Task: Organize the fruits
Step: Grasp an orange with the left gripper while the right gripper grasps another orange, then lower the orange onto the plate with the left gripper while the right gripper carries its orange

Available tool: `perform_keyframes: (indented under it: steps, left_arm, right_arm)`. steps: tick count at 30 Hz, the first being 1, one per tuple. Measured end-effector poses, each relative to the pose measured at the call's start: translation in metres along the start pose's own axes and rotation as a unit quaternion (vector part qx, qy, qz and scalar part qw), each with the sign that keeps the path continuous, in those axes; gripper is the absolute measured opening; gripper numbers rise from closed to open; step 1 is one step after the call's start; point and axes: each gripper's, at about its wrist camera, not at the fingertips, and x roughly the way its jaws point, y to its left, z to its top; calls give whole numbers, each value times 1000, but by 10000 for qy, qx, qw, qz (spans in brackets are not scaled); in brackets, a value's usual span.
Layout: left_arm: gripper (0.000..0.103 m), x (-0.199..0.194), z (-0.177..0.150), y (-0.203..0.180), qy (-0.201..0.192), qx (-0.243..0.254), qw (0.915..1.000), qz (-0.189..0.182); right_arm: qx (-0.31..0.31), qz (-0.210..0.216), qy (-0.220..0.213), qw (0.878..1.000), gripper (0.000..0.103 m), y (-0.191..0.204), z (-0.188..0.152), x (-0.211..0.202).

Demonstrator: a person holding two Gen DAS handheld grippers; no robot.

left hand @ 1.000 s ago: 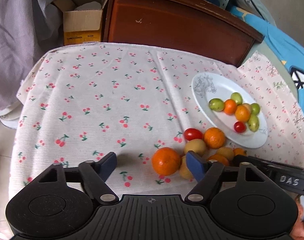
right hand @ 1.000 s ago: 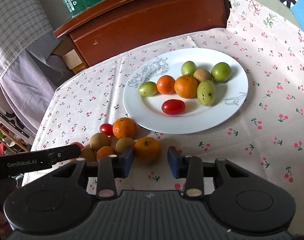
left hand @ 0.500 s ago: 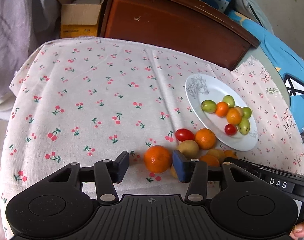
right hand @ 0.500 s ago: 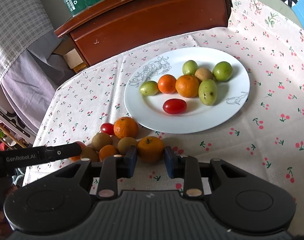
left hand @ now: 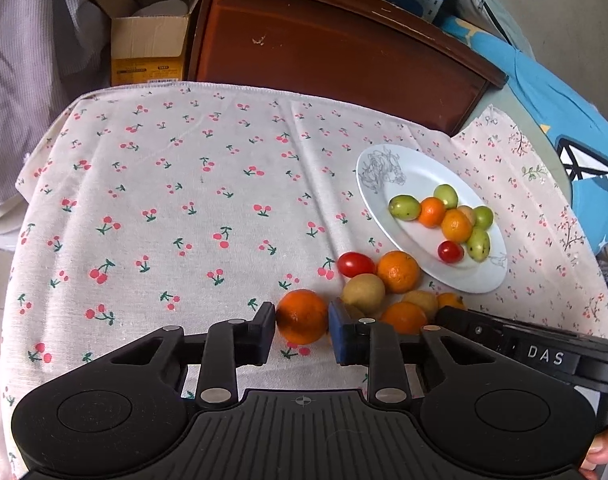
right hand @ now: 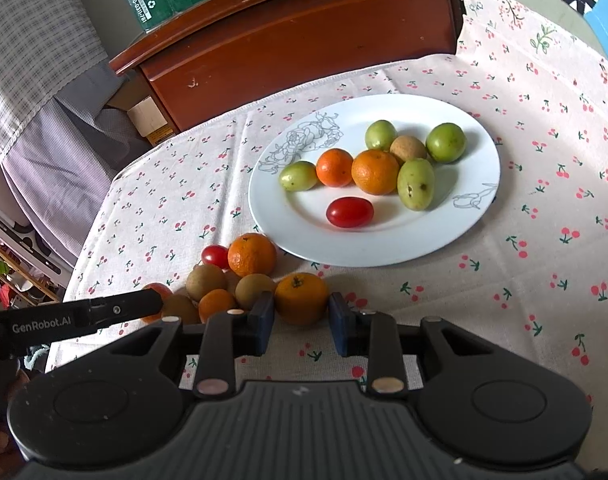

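The left tool (left hand: 300,330) pinches an orange (left hand: 302,316) at the near left edge of the loose pile, and the right tool (right hand: 301,322) is pressed onto another orange (right hand: 301,298) at the pile's near right edge; both fruits rest on the cloth-covered surface (left hand: 163,208). Ahead and to the right of each tool, the white plate (right hand: 444,236) already holds eight fruits. Judging by the handful of fruits waiting beside its rim, roughly half the sorting remains
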Motion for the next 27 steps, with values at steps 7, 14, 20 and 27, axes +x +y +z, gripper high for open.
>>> perform_keyframes:
  steps: [7,14,20,27]
  left_arm:
    - [26,-7,2,-1,-114,2,9999,65]
    - [26,-18,8,-7,-346,24,9994,49]
    - [26,-25,15,-17,-542,103,9985,-31]
    - [26,-32,24,-28,-706,120,9973,-131]
  right_arm:
    - [23,25,-45,10000,29,-1,1,-3]
    - [55,105,-143,9998,29,0,4,-8]
    - [135,161,-253,9995,29,-1,9,-15]
    - [204,275,-490,9982,29,-2,20,-29]
